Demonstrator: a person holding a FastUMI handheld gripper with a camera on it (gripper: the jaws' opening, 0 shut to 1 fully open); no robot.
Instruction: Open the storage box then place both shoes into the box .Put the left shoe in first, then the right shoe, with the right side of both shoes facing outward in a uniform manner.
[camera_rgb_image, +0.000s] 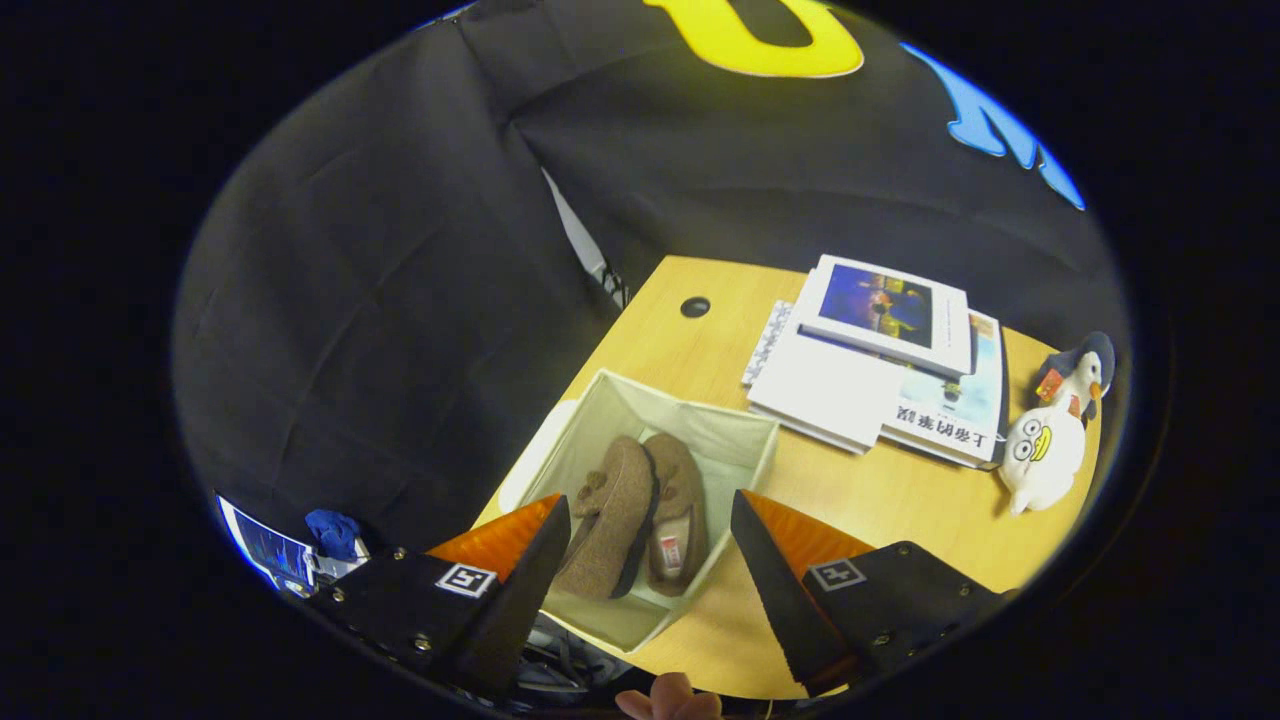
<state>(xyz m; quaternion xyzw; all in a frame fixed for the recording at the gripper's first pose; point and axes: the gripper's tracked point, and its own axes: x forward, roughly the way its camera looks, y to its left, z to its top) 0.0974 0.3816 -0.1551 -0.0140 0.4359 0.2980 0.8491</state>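
Storage box (745, 445), open on surface (880, 495): both shoes (640, 515) inside, side by side, long axes running away from hand-held gripper (650, 545). Fingers spread wide, empty, box directly ahead between them.

The wooden table (880, 500) bears an open storage box (745, 450), stacked books (880, 370) and 2 plush toys (1045, 455).

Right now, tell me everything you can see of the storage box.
The storage box is a pale, cloth-looking open cube with soft walls, standing upright at the wooden table's near corner. Two brown slippers lie side by side inside it. A white lid-like piece rests against its far side. The open gripper hovers above it.
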